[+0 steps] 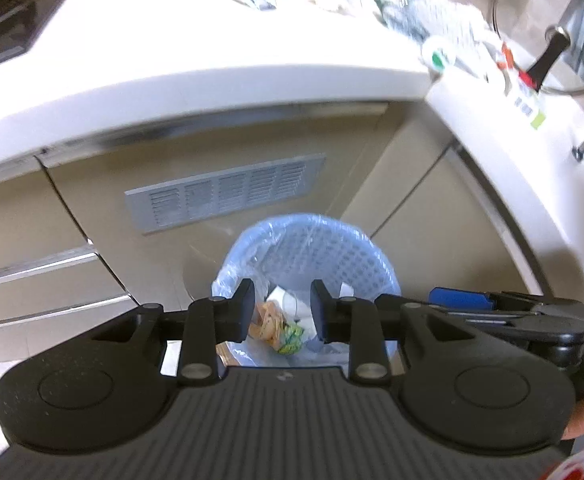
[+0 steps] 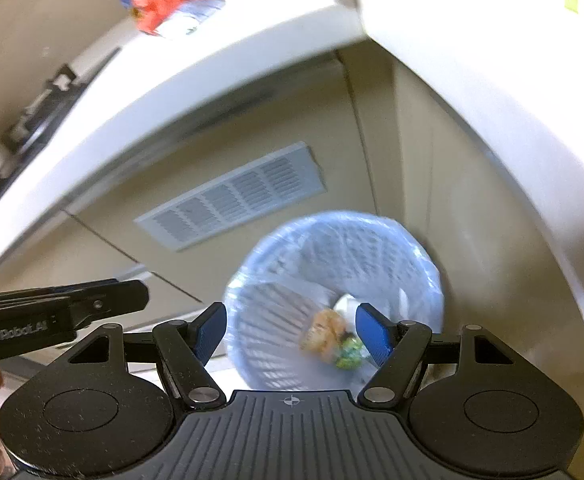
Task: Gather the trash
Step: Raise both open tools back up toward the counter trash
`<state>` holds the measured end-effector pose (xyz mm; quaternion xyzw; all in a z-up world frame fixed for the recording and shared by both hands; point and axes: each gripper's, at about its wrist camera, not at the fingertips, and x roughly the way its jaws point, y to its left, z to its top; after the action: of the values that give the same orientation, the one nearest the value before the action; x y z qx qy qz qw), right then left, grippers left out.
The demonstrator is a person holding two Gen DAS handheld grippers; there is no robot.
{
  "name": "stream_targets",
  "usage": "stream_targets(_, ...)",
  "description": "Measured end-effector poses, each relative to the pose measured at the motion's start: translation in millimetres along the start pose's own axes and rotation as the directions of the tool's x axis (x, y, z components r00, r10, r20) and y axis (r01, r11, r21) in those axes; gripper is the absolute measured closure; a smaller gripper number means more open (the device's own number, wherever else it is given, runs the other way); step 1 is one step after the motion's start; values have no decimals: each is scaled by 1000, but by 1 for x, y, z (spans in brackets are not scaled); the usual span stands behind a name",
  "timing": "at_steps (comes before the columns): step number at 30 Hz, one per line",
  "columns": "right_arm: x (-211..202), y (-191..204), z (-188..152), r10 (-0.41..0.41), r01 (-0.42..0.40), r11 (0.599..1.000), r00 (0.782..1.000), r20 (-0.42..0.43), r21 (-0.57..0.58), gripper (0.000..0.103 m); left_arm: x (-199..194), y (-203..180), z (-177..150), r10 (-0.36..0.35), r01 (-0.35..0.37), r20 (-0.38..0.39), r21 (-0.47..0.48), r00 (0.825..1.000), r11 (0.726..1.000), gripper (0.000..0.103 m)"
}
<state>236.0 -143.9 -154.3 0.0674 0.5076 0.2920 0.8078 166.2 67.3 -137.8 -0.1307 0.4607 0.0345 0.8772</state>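
We hover over bin (image 1: pixel 307 248), scraps inside; left gripper (image 1: pixel 282 312) and right gripper (image 2: pixel 292 332) both released, empty; next we fetch wrappers (image 1: pixel 411 16) off counter (image 1: pixel 172 52)

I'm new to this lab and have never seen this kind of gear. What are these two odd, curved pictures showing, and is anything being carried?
There is no robot here: a person holds a two-finger claw in each hand, and each claw carries a wide-angle camera looking along its fingers. One picture comes from the left claw, the other from the right claw. Both look down into a blue lined bin on the floor by the cabinets, with crumpled wrappers already inside. Both claws are open and carry nothing. More packets and bags lie on the white counter above, beside a glass pot lid.
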Motion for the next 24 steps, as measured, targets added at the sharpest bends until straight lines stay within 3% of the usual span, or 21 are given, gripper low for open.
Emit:
stream_targets(6,-33,12,15,88,-86,996,994,60,-36,32,-32,-2,7,20,-18,63,-42,998,999,74)
stream_targets(11,-60,11,25,110,-103,993,985,133,-62,32,-55,-9,13,40,-34,128,-49,991,998,72)
stream_targets(24,-117,-31,41,11,12,997,952,306,-73,32,-81,-22,32,49,-43,228,-32,972,999,72)
